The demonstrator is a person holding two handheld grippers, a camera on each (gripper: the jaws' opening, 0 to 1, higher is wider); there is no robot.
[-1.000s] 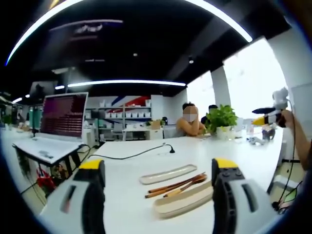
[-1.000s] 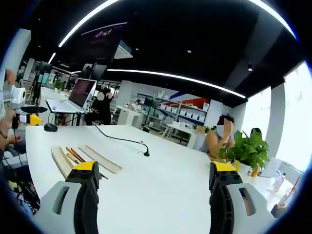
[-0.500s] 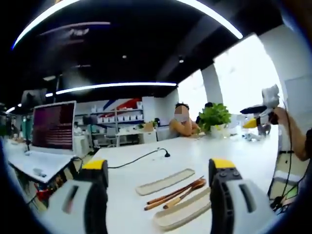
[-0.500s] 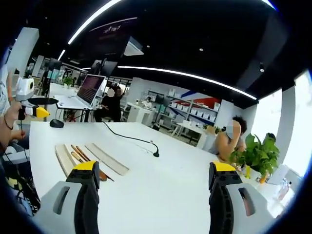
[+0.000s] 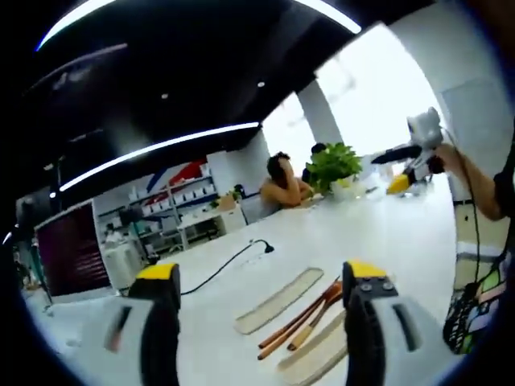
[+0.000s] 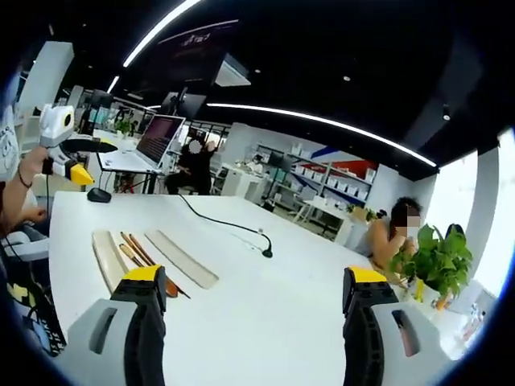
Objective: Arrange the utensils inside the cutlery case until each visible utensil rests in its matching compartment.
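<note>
**Both grippers raised over the worktop, nothing held**

Left gripper (image 5: 261, 322): fingers (image 5: 159, 322) were spread wide with nothing between them, rising from the lower edge of the left gripper view. Right gripper (image 6: 249, 326): fingers (image 6: 141, 322) likewise wide apart and holding nothing.

Cutlery case: two pale halves lay apart on the white worktop (image 5: 386, 233). In the left gripper view, the flat half (image 5: 278, 300) sat lower centre, the second half (image 5: 315, 358) below it, partly hidden behind the right finger. Brown wooden utensils (image 5: 302, 322) lay loose between the two halves, touching neither compartment clearly; individual types could not be told.

In the right gripper view the same set lay at lower left: outer half (image 6: 105, 257), utensils (image 6: 141, 256), inner half (image 6: 181, 257). A black cable (image 6: 229, 225) ran across the worktop beyond. A potted plant (image 6: 430, 261) stood at right.
</note>
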